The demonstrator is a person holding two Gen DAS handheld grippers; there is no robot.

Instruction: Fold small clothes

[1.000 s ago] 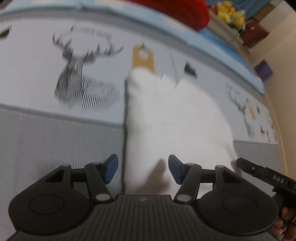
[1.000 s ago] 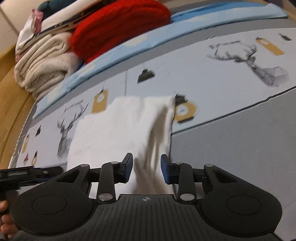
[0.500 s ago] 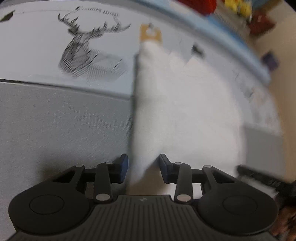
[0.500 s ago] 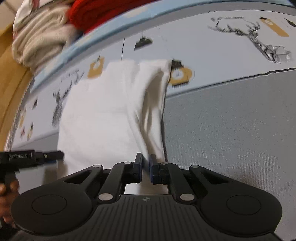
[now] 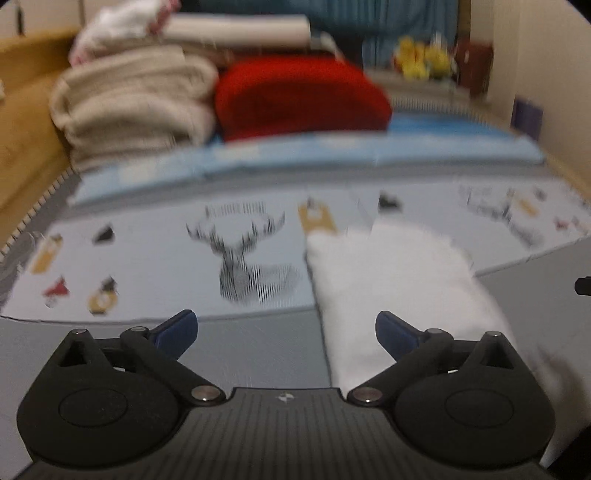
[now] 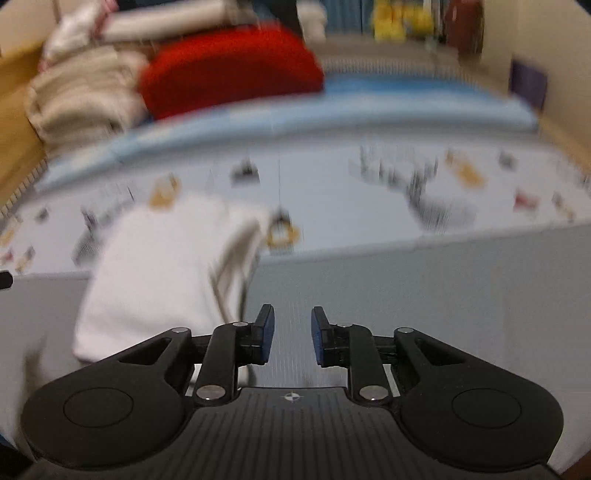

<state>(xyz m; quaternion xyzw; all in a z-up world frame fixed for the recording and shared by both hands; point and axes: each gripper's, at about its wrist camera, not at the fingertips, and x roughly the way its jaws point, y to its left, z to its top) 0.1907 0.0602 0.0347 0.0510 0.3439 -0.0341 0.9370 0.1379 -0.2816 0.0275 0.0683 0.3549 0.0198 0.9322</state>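
Note:
A white garment (image 5: 399,284) lies folded on the printed mat (image 5: 155,258), its near end reaching over the grey part. My left gripper (image 5: 286,332) hovers above its left edge with jaws opening wide; no cloth is gripped between the blue pads. In the right wrist view the same white garment (image 6: 162,273) lies to the left of my right gripper (image 6: 293,338). Its jaws are opening with a narrow gap, and only grey mat shows between them. Both views are blurred by motion.
Folded beige blankets (image 5: 136,103) and a red knitted bundle (image 5: 299,99) are stacked at the back. A blue mat strip (image 5: 332,155) runs in front of them. Wooden floor (image 5: 22,110) borders the left. Yellow toys (image 6: 399,18) sit far back.
Both grippers closed on the garment's near corners, then let go and pulled up and back. The left jaws now stand wide, the right slightly apart. The garment lies released on the mat.

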